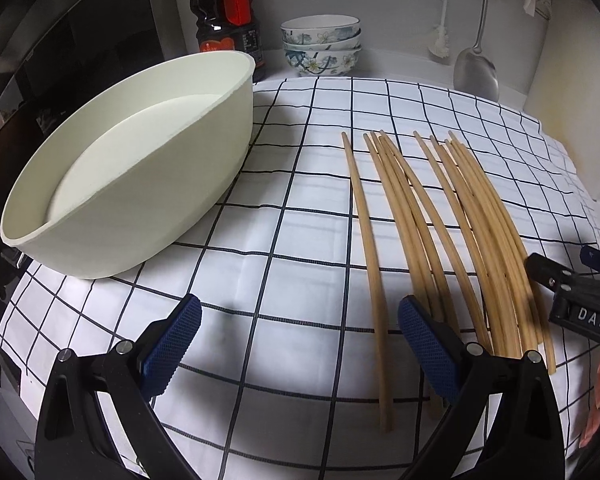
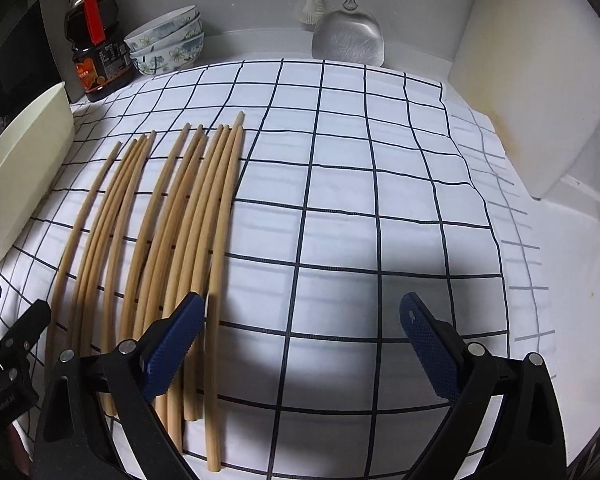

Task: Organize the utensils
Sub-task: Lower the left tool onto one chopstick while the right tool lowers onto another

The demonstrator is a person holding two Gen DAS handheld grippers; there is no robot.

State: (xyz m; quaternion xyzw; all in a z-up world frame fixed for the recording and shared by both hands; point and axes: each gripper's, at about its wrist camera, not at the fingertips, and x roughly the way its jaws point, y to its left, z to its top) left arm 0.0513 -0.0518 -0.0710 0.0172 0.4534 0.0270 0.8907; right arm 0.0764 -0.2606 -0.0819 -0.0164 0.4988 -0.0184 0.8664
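Several wooden chopsticks (image 1: 440,232) lie side by side on a white checked cloth (image 1: 280,240); they also show in the right wrist view (image 2: 172,248). A cream oval container (image 1: 140,168) stands left of them, empty inside. My left gripper (image 1: 300,344) is open and empty, low over the cloth, its right finger over the near ends of the chopsticks. My right gripper (image 2: 302,344) is open and empty, just right of the chopsticks, its left finger over their near ends. The right gripper's tip shows at the left wrist view's right edge (image 1: 556,276).
A dark sauce bottle (image 1: 228,20), stacked floral bowls (image 1: 322,46), a metal spatula (image 1: 476,68) and a white brush (image 1: 440,40) stand along the back wall. A pale board (image 2: 520,80) leans at the right. A dark appliance (image 1: 60,40) is at the far left.
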